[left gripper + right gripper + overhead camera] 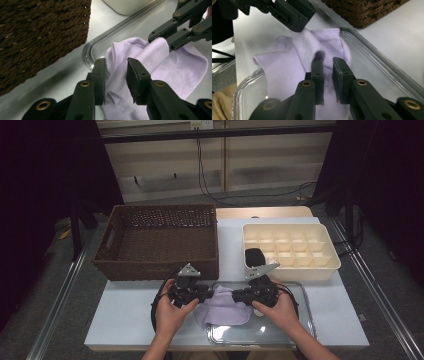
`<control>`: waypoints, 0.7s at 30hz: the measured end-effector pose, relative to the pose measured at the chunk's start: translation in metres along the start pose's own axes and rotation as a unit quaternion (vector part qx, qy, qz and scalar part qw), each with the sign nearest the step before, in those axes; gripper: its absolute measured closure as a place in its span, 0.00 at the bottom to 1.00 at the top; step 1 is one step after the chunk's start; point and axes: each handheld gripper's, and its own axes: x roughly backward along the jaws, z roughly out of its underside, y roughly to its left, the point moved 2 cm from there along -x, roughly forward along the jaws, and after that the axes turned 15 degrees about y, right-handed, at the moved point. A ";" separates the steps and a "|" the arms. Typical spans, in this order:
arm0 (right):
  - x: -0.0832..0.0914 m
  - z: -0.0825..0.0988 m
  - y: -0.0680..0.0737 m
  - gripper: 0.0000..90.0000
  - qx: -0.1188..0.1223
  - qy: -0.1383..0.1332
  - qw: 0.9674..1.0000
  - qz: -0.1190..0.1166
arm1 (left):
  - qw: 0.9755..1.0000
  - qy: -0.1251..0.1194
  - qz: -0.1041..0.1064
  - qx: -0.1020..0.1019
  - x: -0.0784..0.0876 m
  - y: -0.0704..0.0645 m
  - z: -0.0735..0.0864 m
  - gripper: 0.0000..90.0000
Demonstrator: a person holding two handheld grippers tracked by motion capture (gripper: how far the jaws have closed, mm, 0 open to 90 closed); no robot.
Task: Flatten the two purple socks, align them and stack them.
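Gripping folds of the lilac cloth (222,306) at lower centre, left gripper (196,292) and right gripper (241,295) seemed clenched on fabric, over the clear tray (300,292). Folding looked half done. Farther up, wicker basket (157,240) and compartment box (290,246) waited.

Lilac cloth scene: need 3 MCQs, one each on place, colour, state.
1. Where does the lilac cloth lie?
A. in the wicker basket
B. on the clear tray
C. in the cream divider box

2. What colour is the wicker basket?
A. dark brown
B. white
C. blue

3. How is the cloth lying?
A. folded into a neat square
B. rolled tight
C. bunched up between the two hand-held grippers

Key: 1 B, it drapes over the clear tray rim. 2 A, the weave is dark brown. 3 C, creased folds rise between the left hand-held gripper and right hand-held gripper.
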 end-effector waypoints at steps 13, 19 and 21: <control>-0.008 0.000 0.006 0.91 0.032 0.023 0.999 -0.005 | 1.000 -0.008 0.008 0.005 -0.006 -0.001 -0.006 0.66; -0.012 0.000 0.010 0.91 0.044 0.029 0.999 -0.006 | 1.000 -0.008 0.004 0.007 -0.006 -0.001 -0.008 0.68; -0.013 -0.001 0.011 0.91 0.048 0.028 0.998 -0.006 | 1.000 -0.009 0.014 0.012 -0.006 -0.001 -0.009 0.69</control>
